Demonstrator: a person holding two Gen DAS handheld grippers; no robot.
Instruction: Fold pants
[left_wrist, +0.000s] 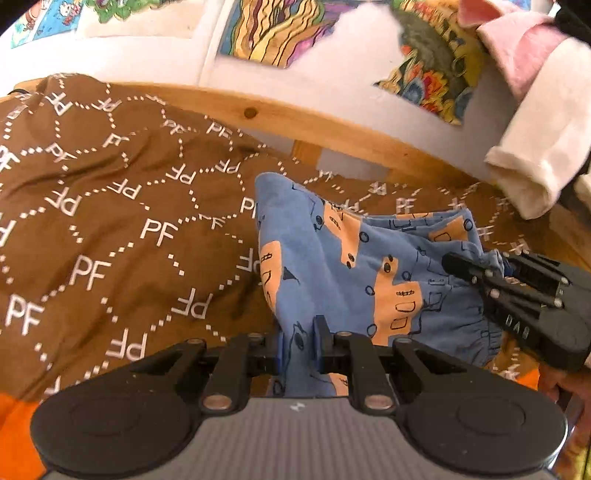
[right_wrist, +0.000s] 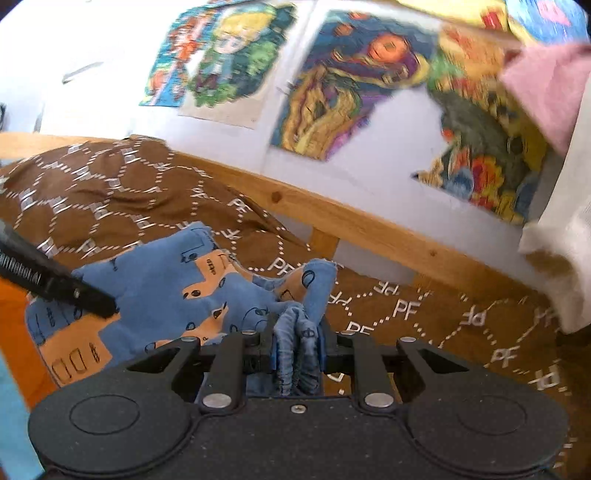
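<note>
Both hand-held grippers pinch the blue truck-print pants (left_wrist: 351, 266) above the brown bedspread (left_wrist: 110, 221). The left hand-held gripper (left_wrist: 297, 343) is clamped on one edge. The right hand-held gripper (right_wrist: 297, 343) is closed on the bunched waistband.

Blue pants (left_wrist: 332, 266), orange trucks; brown "PF" blanket (left_wrist: 110, 221)

Your right gripper (right_wrist: 297, 345) clamps bunched blue vehicle-print cotton pants (right_wrist: 162, 291); the left gripper (right_wrist: 99, 304) touches them at its left.
</note>
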